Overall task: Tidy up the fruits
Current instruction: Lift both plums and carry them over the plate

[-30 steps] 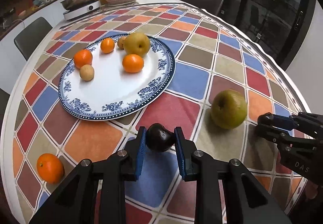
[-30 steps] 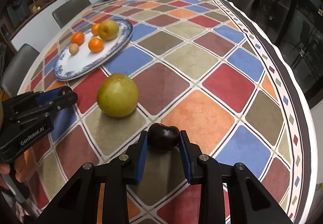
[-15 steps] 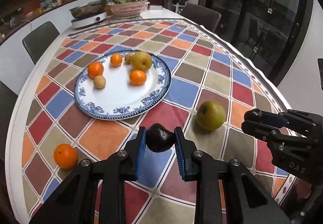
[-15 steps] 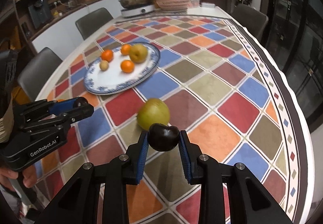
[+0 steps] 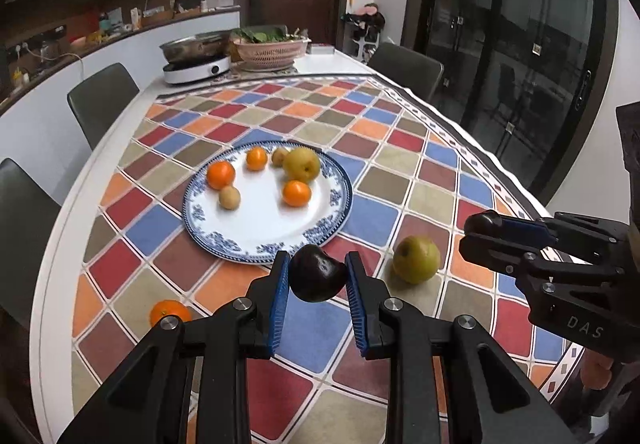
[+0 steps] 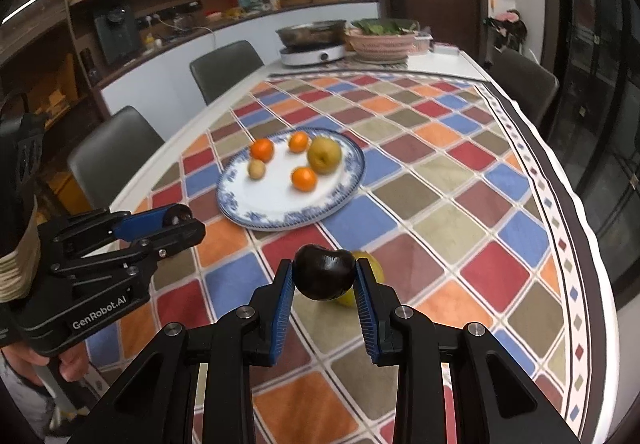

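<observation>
My left gripper (image 5: 314,276) is shut on a dark plum (image 5: 317,278), held in the air above the table. My right gripper (image 6: 324,276) is shut on a second dark plum (image 6: 324,273), also raised. A blue-and-white plate (image 5: 256,232) holds three oranges, a yellow pear (image 5: 301,164) and two small brown fruits; it also shows in the right wrist view (image 6: 280,204). A green pear (image 5: 416,259) lies on the cloth right of the plate, partly hidden behind my right plum (image 6: 370,268). A loose orange (image 5: 170,312) lies at the near left.
The long table has a checked colourful cloth (image 5: 400,148). A cooker with a pan (image 5: 196,62) and a pink basket of greens (image 5: 270,50) stand at its far end. Grey chairs (image 5: 102,100) line both sides. Glass doors are on the right.
Both grippers have risen and pulled back from the table with their plums, so the plate and green pear look smaller and farther. No fruit on the table moved.
</observation>
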`<act>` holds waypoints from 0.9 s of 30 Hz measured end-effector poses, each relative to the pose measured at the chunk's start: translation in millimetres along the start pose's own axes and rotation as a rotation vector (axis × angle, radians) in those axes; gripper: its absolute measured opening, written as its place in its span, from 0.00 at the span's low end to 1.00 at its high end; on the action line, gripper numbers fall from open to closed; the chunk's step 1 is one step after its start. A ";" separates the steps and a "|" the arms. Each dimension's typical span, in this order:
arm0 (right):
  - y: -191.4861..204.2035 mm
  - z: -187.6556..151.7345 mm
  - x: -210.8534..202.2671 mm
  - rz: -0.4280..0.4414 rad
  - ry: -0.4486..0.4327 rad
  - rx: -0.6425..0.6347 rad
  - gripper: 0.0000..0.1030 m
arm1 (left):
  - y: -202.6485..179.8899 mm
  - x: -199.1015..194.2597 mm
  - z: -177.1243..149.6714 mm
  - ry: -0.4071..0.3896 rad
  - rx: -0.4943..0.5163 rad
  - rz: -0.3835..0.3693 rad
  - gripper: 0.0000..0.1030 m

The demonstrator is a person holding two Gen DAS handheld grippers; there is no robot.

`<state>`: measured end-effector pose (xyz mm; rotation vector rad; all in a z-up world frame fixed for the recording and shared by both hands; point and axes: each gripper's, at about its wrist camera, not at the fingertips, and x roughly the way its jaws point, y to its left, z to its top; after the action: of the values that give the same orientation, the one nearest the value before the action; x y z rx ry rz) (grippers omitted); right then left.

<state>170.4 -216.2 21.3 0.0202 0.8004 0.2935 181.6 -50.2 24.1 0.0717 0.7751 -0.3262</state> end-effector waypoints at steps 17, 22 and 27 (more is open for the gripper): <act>30.0 38.8 32.0 0.120 0.012 -0.047 0.30 | 33.4 -2.4 18.0 -0.031 -0.028 0.055 0.27; 37.2 48.3 51.2 0.112 0.036 -0.073 0.30 | 47.4 8.1 24.1 -0.025 -0.035 0.066 0.27; 36.9 57.4 73.8 0.107 0.077 -0.063 0.30 | 60.7 22.0 31.2 -0.009 -0.051 0.047 0.27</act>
<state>250.4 -155.8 14.1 -0.0073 0.8674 0.4224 236.5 -4.1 27.7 0.0405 0.7708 -0.2624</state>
